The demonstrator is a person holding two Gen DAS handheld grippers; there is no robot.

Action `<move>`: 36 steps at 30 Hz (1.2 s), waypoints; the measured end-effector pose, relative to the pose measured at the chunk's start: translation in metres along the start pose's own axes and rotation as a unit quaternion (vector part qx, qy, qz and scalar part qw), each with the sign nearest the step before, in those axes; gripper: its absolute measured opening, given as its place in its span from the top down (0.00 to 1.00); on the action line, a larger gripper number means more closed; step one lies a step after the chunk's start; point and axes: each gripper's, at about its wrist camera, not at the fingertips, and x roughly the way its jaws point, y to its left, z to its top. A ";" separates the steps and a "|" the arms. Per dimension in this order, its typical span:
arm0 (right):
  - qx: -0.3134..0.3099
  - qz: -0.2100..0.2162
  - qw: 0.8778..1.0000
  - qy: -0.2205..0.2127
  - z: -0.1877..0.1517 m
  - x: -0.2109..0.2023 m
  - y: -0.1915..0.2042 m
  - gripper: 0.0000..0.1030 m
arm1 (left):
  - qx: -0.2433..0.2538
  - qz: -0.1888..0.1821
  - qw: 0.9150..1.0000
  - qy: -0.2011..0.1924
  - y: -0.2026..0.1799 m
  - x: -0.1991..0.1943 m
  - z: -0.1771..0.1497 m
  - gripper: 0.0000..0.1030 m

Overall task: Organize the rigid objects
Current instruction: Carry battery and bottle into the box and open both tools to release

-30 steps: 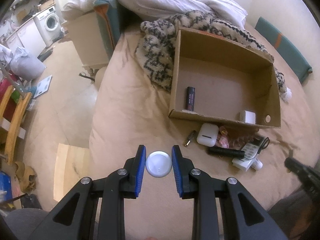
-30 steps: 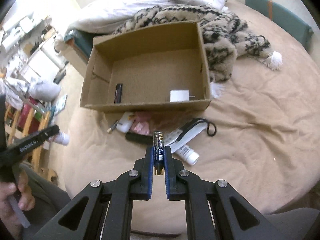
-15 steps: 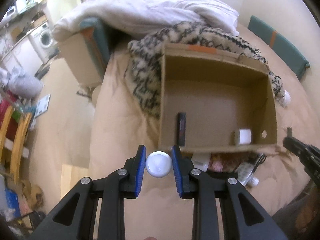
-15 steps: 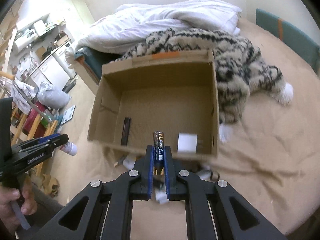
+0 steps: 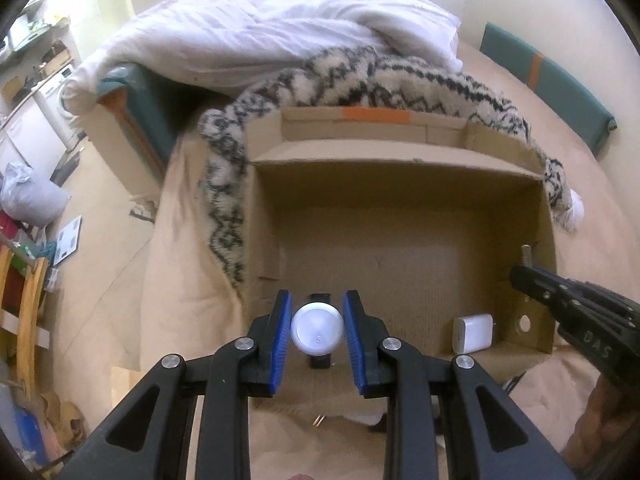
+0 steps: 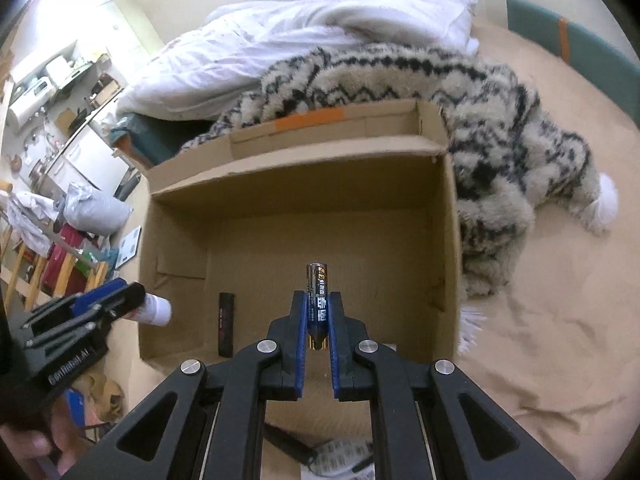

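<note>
An open cardboard box (image 5: 404, 168) (image 6: 448, 240) stands on the bed. My left gripper (image 5: 317, 326) is shut on a small white bottle (image 5: 317, 329), seen end-on, held over the box's near left part. From the right wrist view the same bottle (image 6: 154, 309) sticks out of the left gripper (image 6: 132, 300) at the box's left wall. My right gripper (image 6: 317, 312) is shut on a dark blue battery (image 6: 317, 300) that stands upright over the box floor. Inside lie a black stick-shaped item (image 6: 225, 324) (image 5: 321, 360) and a white charger block (image 5: 472, 333).
A black-and-cream knit garment (image 6: 480, 112) drapes behind and to the right of the box, with a white duvet (image 5: 260, 28) beyond. More small items (image 6: 332, 456) lie on the beige sheet in front of the box. The bed's left edge drops to the floor (image 5: 100, 220).
Both grippers have travelled forward from over the loose items to above the box's near part, each keeping its object. The box now fills both views.
</note>
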 end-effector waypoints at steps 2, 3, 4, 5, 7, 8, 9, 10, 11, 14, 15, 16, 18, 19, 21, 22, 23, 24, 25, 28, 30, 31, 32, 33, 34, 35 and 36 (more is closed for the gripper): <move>0.004 -0.005 1.000 0.014 -0.002 0.012 -0.002 0.90 | 0.006 0.005 1.000 0.008 -0.007 0.014 0.000 0.77; 0.018 -0.010 1.000 0.022 -0.003 0.018 -0.004 0.90 | 0.009 0.005 1.000 0.013 -0.011 0.020 0.000 0.77; 0.026 -0.010 0.999 0.032 -0.004 0.024 -0.005 0.90 | 0.017 0.006 1.000 0.018 -0.016 0.028 -0.001 0.77; 0.029 -0.009 0.999 0.039 -0.005 0.029 -0.005 0.90 | 0.025 0.010 0.999 0.020 -0.021 0.034 -0.001 0.77; 0.035 -0.017 0.998 0.049 -0.007 0.037 -0.005 0.90 | 0.044 0.024 0.998 0.025 -0.029 0.047 -0.002 0.77; 0.035 -0.019 0.998 0.055 -0.008 0.041 -0.005 0.90 | 0.052 0.031 0.998 0.027 -0.032 0.053 -0.003 0.77; 0.037 -0.021 0.997 0.061 -0.009 0.044 -0.006 0.90 | 0.056 0.036 0.997 0.031 -0.034 0.058 -0.003 0.77; 0.040 -0.022 0.997 0.066 -0.011 0.046 -0.007 0.90 | 0.055 0.038 0.997 0.036 -0.034 0.063 -0.003 0.77; 0.044 -0.023 0.996 0.070 -0.012 0.048 -0.008 0.90 | 0.054 0.038 0.997 0.039 -0.033 0.066 -0.004 0.77; 0.053 -0.025 0.995 0.078 -0.014 0.051 -0.009 0.90 | 0.054 0.043 0.996 0.047 -0.035 0.076 -0.004 0.77; 0.065 -0.029 0.995 0.076 -0.014 0.051 -0.010 0.90 | 0.057 0.046 0.996 0.047 -0.036 0.078 -0.004 0.77; 0.068 -0.029 0.995 0.074 -0.014 0.051 -0.010 0.90 | 0.059 0.048 0.996 0.048 -0.037 0.080 -0.004 0.77; 0.070 -0.027 0.995 0.069 -0.014 0.048 -0.010 0.90 | 0.057 0.050 0.996 0.051 -0.036 0.081 -0.005 0.77; 0.083 -0.029 0.994 0.064 -0.013 0.047 -0.010 0.90 | 0.055 0.050 0.996 0.053 -0.035 0.082 -0.005 0.77; 0.097 -0.026 0.994 0.054 -0.010 0.044 -0.011 0.90 | 0.052 0.051 0.996 0.054 -0.034 0.081 -0.006 0.77; 0.099 -0.023 0.994 0.047 -0.009 0.041 -0.011 0.90 | 0.051 0.051 0.996 0.054 -0.034 0.081 -0.005 0.77; 0.103 -0.019 0.994 0.042 -0.007 0.039 -0.011 0.90 | 0.050 0.050 0.996 0.055 -0.034 0.080 -0.005 0.77; 0.107 -0.013 0.994 0.036 -0.006 0.036 -0.012 0.88 | 0.049 0.049 0.996 0.057 -0.034 0.079 -0.006 0.72; 0.111 -0.010 0.993 0.030 -0.005 0.033 -0.012 0.85 | 0.048 0.047 0.996 0.059 -0.034 0.078 -0.005 0.57; 0.118 0.011 0.993 0.006 0.000 0.021 -0.013 0.44 | 0.040 0.036 0.997 0.054 -0.033 0.069 -0.004 0.28; 0.125 0.019 0.992 -0.013 0.003 0.014 -0.013 0.21 | 0.033 0.026 0.998 0.052 -0.032 0.063 -0.001 0.26; 0.127 0.020 0.991 -0.021 0.004 0.010 -0.013 0.18 | 0.027 0.020 0.998 0.051 -0.030 0.059 -0.001 0.22; 0.130 0.021 0.991 -0.032 0.005 0.006 -0.013 0.08 | 0.023 0.017 0.998 0.050 -0.029 0.056 0.000 0.19; 0.132 0.023 0.990 -0.047 0.006 0.001 -0.012 0.00 | 0.019 0.011 0.999 0.045 -0.027 0.052 0.000 0.16; 0.134 0.025 0.989 -0.062 0.006 -0.004 -0.013 0.00 | 0.017 0.009 0.999 0.041 -0.026 0.049 0.001 0.16; 0.135 0.020 0.988 -0.075 0.006 -0.009 -0.012 0.00 | 0.015 0.008 0.999 0.034 -0.025 0.043 0.000 0.16; 0.133 0.012 0.987 -0.087 0.007 -0.013 -0.011 0.00 | 0.015 0.008 0.999 0.031 -0.023 0.041 0.001 0.16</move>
